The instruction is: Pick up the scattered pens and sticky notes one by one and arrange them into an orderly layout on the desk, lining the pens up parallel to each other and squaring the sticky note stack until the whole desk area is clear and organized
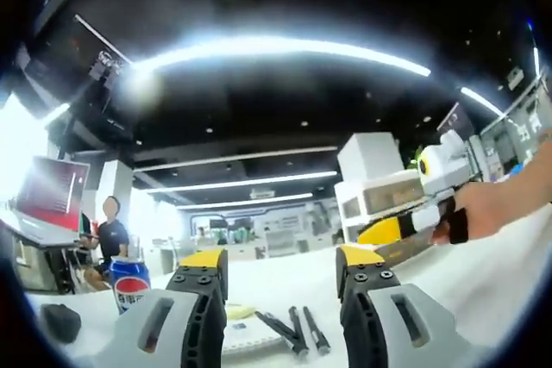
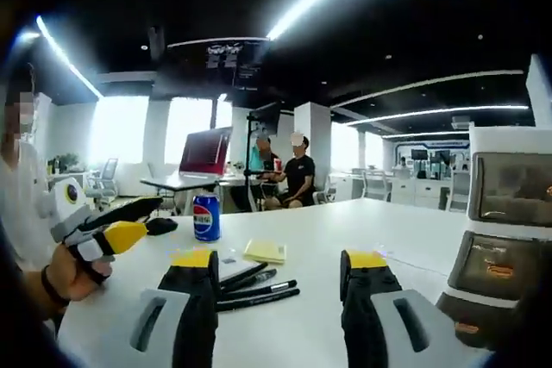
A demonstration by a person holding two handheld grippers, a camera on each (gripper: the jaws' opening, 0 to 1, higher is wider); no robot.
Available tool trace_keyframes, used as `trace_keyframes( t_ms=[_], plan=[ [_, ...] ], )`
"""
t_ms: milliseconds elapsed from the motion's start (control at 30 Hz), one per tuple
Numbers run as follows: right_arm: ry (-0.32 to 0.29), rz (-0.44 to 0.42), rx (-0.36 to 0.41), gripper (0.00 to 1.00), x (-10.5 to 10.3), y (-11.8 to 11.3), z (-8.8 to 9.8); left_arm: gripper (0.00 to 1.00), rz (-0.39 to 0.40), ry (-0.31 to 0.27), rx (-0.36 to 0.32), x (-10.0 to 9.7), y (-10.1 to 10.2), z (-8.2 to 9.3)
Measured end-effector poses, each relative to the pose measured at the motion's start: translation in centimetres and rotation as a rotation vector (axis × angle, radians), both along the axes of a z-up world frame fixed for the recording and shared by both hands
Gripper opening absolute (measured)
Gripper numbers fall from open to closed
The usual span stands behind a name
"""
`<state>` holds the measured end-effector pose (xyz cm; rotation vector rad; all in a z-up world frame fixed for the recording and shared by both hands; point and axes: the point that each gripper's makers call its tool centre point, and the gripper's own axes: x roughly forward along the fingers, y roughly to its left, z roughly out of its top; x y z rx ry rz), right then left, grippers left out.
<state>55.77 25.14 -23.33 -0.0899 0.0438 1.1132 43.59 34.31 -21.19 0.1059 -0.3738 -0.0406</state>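
Several black pens (image 2: 257,287) lie fanned out on the white desk (image 2: 362,221), just beyond my right gripper (image 2: 280,269), which stands open with nothing between its jaws. A yellow sticky note stack (image 2: 265,250) lies behind the pens. In the left gripper view the pens (image 1: 297,331) lie low between the jaws of my open, empty left gripper (image 1: 280,269), with the yellow sticky notes (image 1: 238,309) and a white pad (image 1: 250,339) beside them. Each gripper is held above the desk. The right gripper (image 1: 385,241) enters from the right, and the left gripper (image 2: 142,220) shows at the left in a hand.
A blue Pepsi can (image 2: 205,217) and a black mouse (image 2: 161,226) sit behind the pens. A white machine (image 2: 509,239) stands at the right edge of the desk. People sit at a far table (image 2: 185,183) with a monitor (image 2: 205,152).
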Motion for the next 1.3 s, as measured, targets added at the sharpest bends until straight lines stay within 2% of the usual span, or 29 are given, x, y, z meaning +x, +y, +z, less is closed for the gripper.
trace_keyframes(
  t_ms=[100, 200, 300, 467, 667, 767, 967, 1067, 1167, 1233, 1300],
  plan=[
    [0.059, -0.012, -0.084, 0.42, 1.0, 1.0, -1.7, 0.51, -0.003, 0.007, 0.008, 0.1, -0.2, -0.1],
    [0.106, -0.023, -0.139, 0.37, 1.6, 1.8, -2.7, 0.51, -0.008, 0.008, 0.014, 0.1, -0.3, -0.2],
    [0.147, -0.005, -0.208, 0.32, 1.1, 2.6, -3.7, 0.51, -0.006, 0.015, 0.018, 0.1, -0.2, -0.3],
    [0.188, 0.02, -0.415, 0.23, 0.5, 3.5, -6.4, 0.51, -0.001, 0.04, 0.04, 0.4, -0.4, -0.7],
    [0.26, 0.005, -0.472, 0.2, 0.4, 5.0, -7.0, 0.5, 0.012, 0.061, 0.047, 0.5, -0.2, -1.1],
    [0.271, 0.005, -0.556, 0.15, 0.1, 5.5, -8.0, 0.5, 0.015, 0.062, 0.042, 0.5, 0.0, -1.1],
    [0.334, 0.006, -0.626, 0.14, -0.5, 6.8, -9.6, 0.5, 0.016, 0.054, 0.039, 0.4, 0.1, -1.0],
    [0.382, -0.033, -0.687, 0.1, -0.3, 7.2, -10.3, 0.5, 0.009, 0.052, 0.04, 0.3, 0.1, -1.0],
    [0.47, -0.051, -0.703, 0.08, -0.5, 7.3, -11.2, 0.5, 0.003, 0.052, 0.042, 0.4, 0.0, -1.0],
    [0.479, -0.082, -0.725, 0.05, -0.1, 7.1, -11.7, 0.5, -0.001, 0.05, 0.039, 0.3, 0.0, -0.9],
    [0.501, -0.085, -0.699, 0.03, 0.3, 7.4, -11.4, 0.49, -0.002, 0.044, 0.037, 0.3, 0.0, -0.8]
  ],
)
